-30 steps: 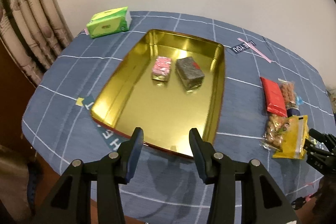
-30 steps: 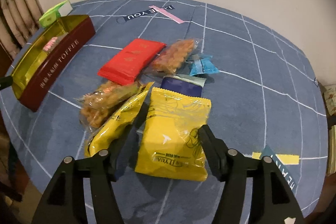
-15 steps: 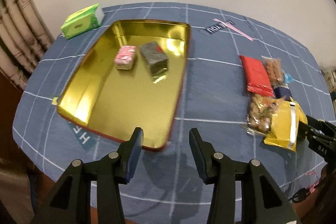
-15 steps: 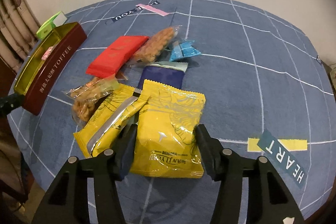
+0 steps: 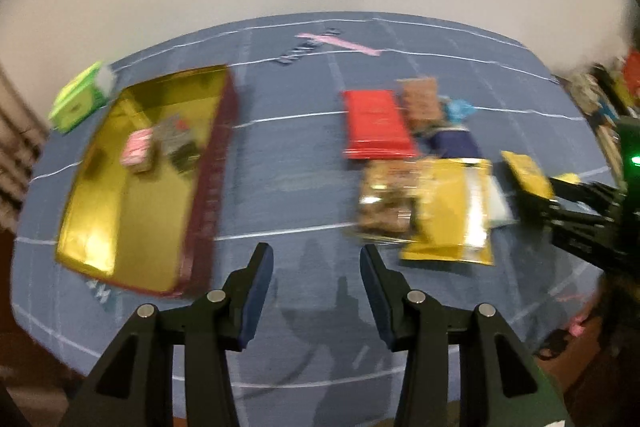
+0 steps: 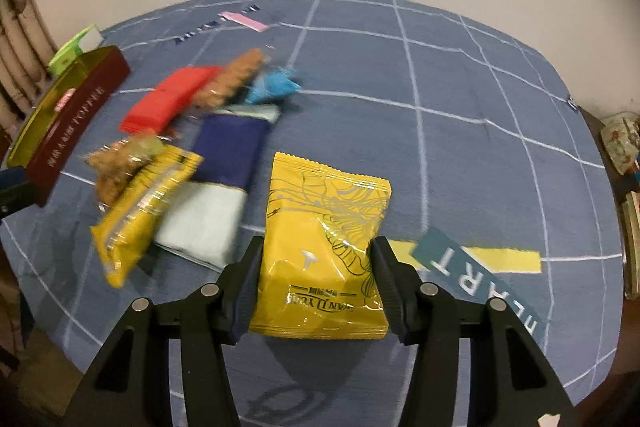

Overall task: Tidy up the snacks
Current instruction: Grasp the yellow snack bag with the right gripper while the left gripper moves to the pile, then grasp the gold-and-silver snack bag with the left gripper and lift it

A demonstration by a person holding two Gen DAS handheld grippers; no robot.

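Note:
My right gripper (image 6: 318, 263) is shut on a yellow snack packet (image 6: 324, 239), its pads pressing both sides, and holds it to the right of the snack pile. The pile holds a second yellow packet (image 6: 140, 211), a navy and pale packet (image 6: 228, 151), a red packet (image 6: 168, 103), clear bags of nuts (image 6: 120, 163) and a blue candy (image 6: 272, 89). My left gripper (image 5: 316, 267) is open over bare cloth between the gold tin (image 5: 132, 219) and the pile. In the tin lie a pink snack (image 5: 138, 147) and a grey one (image 5: 176, 139).
A blue checked cloth (image 6: 460, 115) covers the round table. A green tissue pack (image 5: 78, 99) lies behind the tin at the far left. Curtains hang at the left edge. Clutter sits off the table's right edge (image 6: 620, 139).
My left gripper swung right, from over the tin to the cloth beside it. My right gripper closed on the yellow packet and drew it right, clear of the pile.

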